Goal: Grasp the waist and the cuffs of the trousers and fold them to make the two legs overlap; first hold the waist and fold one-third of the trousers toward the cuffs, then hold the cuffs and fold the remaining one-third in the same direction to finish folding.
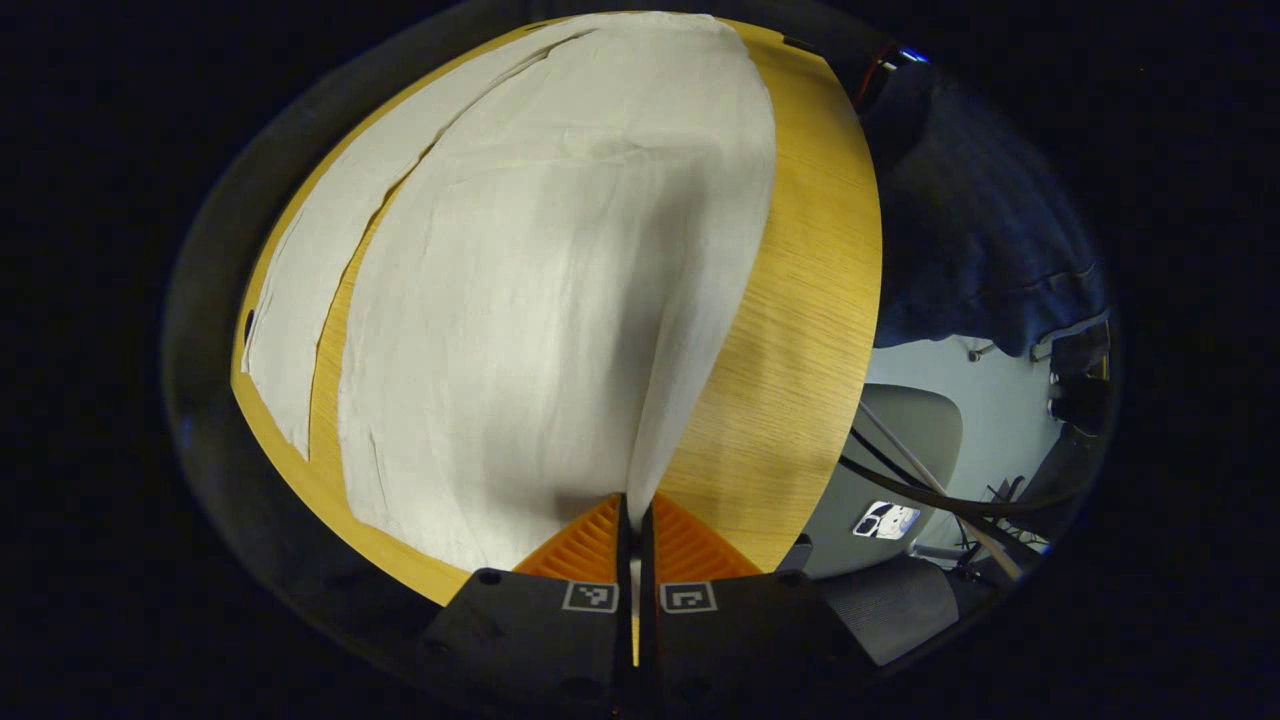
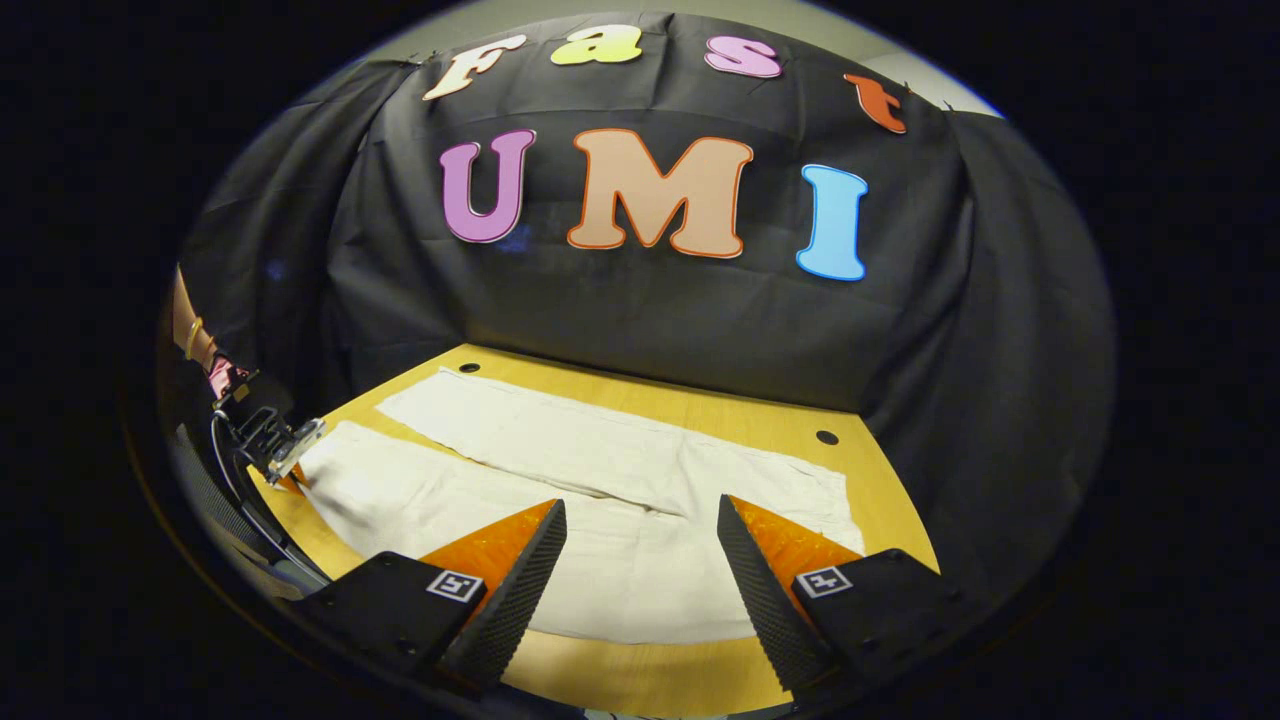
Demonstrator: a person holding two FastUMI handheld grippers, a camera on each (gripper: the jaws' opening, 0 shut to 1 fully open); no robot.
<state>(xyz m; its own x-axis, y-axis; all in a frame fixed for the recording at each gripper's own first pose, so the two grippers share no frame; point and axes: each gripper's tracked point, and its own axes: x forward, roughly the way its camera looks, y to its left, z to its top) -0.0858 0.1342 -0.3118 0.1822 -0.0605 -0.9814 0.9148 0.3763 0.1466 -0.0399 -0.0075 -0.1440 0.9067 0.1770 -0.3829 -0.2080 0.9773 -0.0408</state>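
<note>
Cream trousers (image 1: 540,300) lie flat on the wooden table (image 1: 800,330), the two legs side by side with a narrow gap between them. My left gripper (image 1: 637,500) is shut on the edge of the nearer leg, and the cloth lifts in a ridge up into its fingers. In the right gripper view the trousers (image 2: 600,470) stretch from left to right. My right gripper (image 2: 640,503) hovers open over their near right part, holding nothing. The left gripper (image 2: 275,445) appears far off at the left end of the near leg.
The table's front edge (image 2: 640,680) runs just below my right gripper. Black cloth walls the back and right sides. Past the table edge are a person's dark blue clothing (image 1: 980,220), a grey chair (image 1: 900,440) and cables (image 1: 930,490) on the floor.
</note>
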